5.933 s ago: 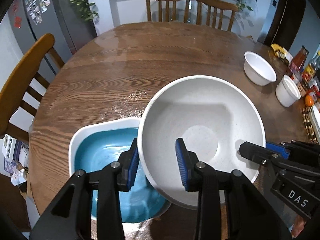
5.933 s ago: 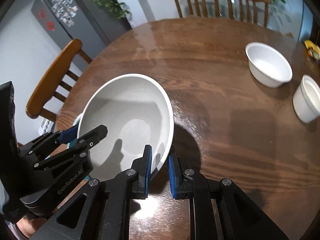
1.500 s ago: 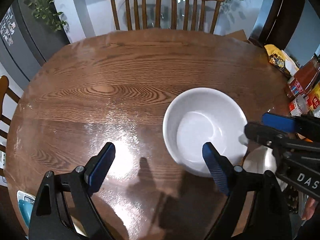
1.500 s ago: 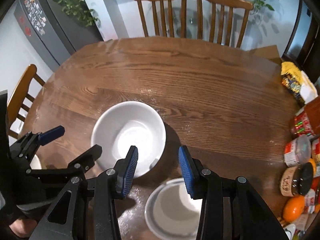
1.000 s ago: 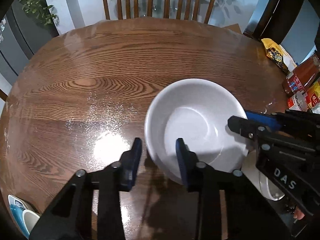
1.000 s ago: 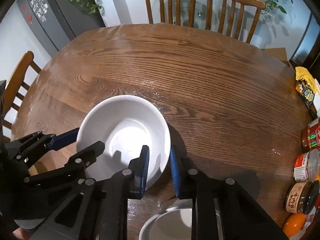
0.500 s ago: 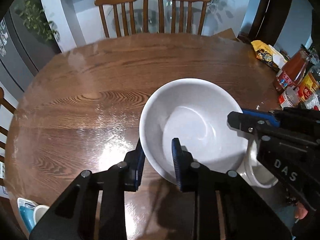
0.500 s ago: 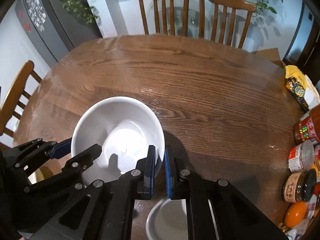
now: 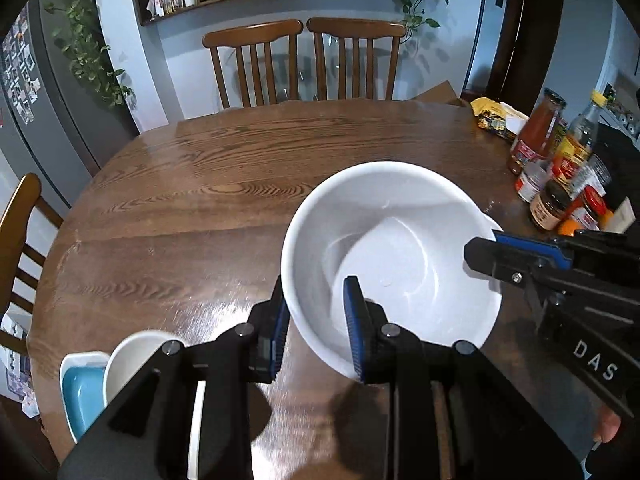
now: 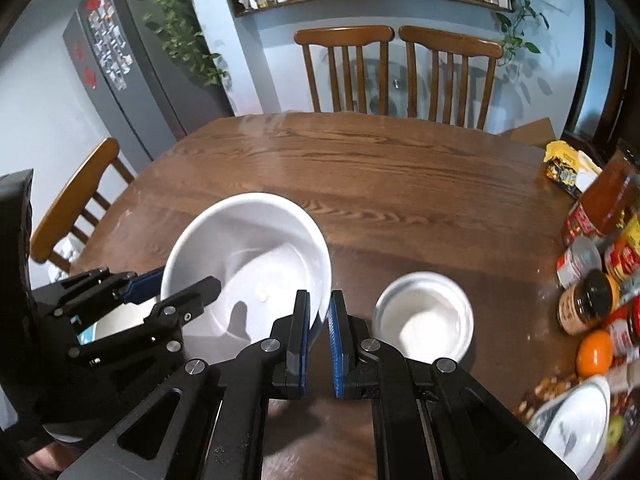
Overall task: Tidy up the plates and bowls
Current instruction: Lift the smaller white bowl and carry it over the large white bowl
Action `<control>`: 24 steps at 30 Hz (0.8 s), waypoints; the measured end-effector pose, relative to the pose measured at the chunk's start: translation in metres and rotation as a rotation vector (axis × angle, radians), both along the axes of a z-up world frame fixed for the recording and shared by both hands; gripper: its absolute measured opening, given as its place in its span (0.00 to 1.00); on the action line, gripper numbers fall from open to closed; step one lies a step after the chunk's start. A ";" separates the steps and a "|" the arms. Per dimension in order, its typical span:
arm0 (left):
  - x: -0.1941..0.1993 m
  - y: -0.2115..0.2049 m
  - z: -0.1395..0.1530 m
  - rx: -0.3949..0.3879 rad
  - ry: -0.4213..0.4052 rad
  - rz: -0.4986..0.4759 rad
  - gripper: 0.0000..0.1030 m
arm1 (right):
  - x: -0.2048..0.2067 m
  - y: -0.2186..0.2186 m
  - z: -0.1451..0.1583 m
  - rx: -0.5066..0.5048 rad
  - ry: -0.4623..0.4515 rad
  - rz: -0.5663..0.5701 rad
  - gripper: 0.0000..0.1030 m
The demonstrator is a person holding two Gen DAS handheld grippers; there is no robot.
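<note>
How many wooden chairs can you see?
3. One chair and a second chair stand side by side at the table's far edge; a third chair is at its left. Others may be hidden.

"DAS" on right tool [image 9: 520, 256] body.

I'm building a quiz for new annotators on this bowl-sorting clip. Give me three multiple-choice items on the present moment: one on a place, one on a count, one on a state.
1. Where is the small white bowl?
A. On the table, right of the held bowl
B. On a chair
C. On the shelf

2. How many grippers clamp the large white bowl?
A. None
B. One
C. Two

3. How is the large white bowl?
A. Upside down
B. Held clear of the table
C. Broken

Answers: 1 A, it sits on the table. 2 C, the left gripper and right gripper each pinch its rim. 3 B, its shadow falls on the wood below.
</note>
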State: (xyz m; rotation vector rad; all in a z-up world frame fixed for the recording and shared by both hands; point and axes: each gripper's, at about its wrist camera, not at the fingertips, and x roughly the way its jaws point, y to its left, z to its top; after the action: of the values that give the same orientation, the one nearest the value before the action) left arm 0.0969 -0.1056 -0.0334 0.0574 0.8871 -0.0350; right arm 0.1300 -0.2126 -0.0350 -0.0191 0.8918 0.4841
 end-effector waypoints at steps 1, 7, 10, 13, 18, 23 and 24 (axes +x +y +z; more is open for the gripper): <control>-0.007 0.001 0.001 0.004 -0.005 0.002 0.23 | -0.007 0.000 0.000 0.004 0.000 0.001 0.10; -0.044 0.007 -0.001 0.009 -0.020 0.013 0.23 | -0.041 0.006 0.002 0.011 -0.015 0.011 0.10; -0.058 0.015 0.000 0.005 -0.024 0.028 0.23 | -0.056 0.012 0.005 0.015 -0.024 0.026 0.10; -0.070 0.026 0.002 0.002 -0.032 0.050 0.24 | -0.068 0.023 0.008 0.019 -0.032 0.047 0.10; -0.084 0.050 0.006 0.003 -0.045 0.095 0.24 | -0.080 0.047 0.011 0.020 -0.040 0.090 0.10; -0.093 0.081 0.002 0.003 -0.033 0.144 0.24 | -0.086 0.076 0.011 0.017 -0.034 0.138 0.10; -0.093 0.087 -0.001 0.004 -0.026 0.153 0.24 | -0.086 0.082 0.009 0.015 -0.029 0.146 0.10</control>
State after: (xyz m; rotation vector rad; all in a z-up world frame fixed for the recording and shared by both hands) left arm 0.0035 -0.0189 -0.0341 -0.0058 0.8636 0.1099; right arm 0.0439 -0.1304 -0.0255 -0.0781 0.8621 0.6249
